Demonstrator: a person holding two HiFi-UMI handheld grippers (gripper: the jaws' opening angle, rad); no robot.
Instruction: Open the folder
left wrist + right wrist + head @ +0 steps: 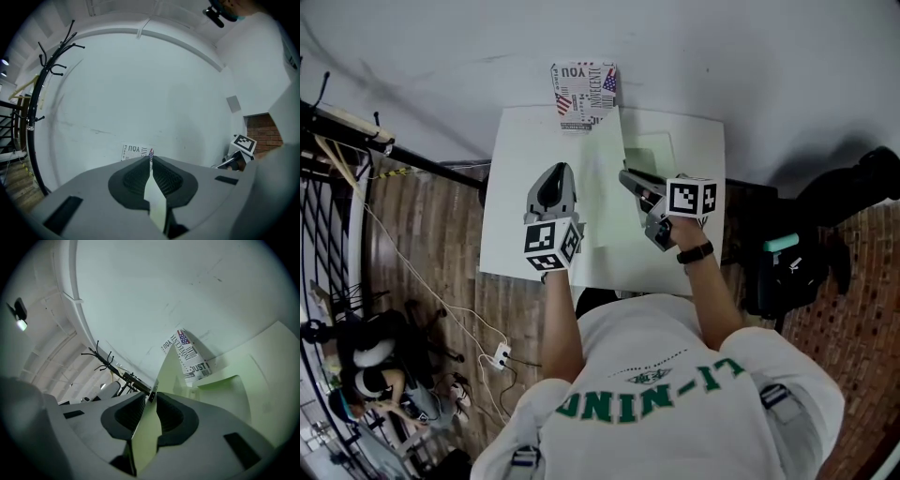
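Note:
A pale green folder [673, 155] lies on the white table [511, 197], its cover [605, 178] lifted on edge between my two grippers. My left gripper [555, 171] is shut on the cover's thin edge [154, 199], and the pads meet tightly on it in the left gripper view [149, 161]. My right gripper [626, 175] is at the cover's other side. In the right gripper view its jaws [149, 397] stand a little apart with the green sheet [150, 432] running between them, not visibly pinched. The folder's inner pocket [225, 390] shows beyond.
A printed black-and-white box [584, 94] stands at the table's far edge against the wall, also seen as a box [192, 359] behind the cover. A coat rack [47, 79] stands to the left. Cables and a power strip [500, 354] lie on the floor, and dark bags [792, 267] sit to the right.

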